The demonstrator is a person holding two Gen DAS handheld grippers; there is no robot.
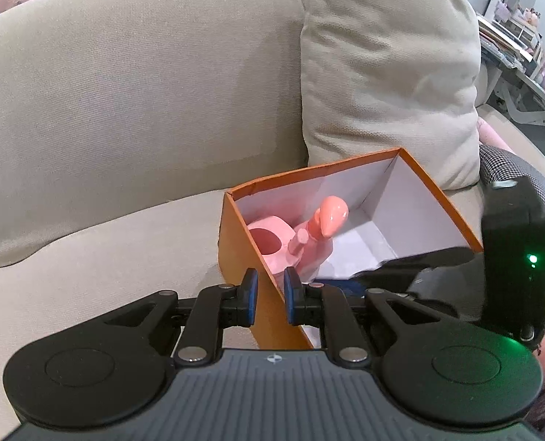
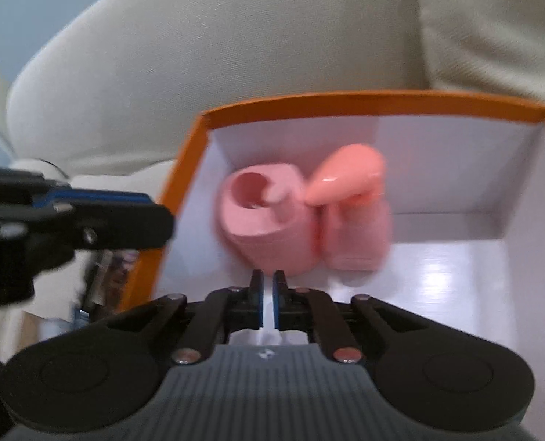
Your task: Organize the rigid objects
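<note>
Blue-padded left gripper [image 1: 270, 286] pinches the near wall of the orange cardboard box [image 1: 437, 191], which sits on a beige sofa cushion [image 1: 107, 110]. Right gripper [image 2: 269, 283], nearly closed on nothing, hovers inside the white interior. Glossy pink plastic toy pieces [image 2: 302, 217] lie in the far corner, one rounded coral tip slanting upward.

Soft, even indoor light fills both views, bright without hard shadows. The left wrist view is sharp; its edges bow and its corners go black. The right wrist view is blurred, smearing the pink objects [image 2: 302, 217]. Pale glare sits on the box [image 2: 437, 275] floor.
</note>
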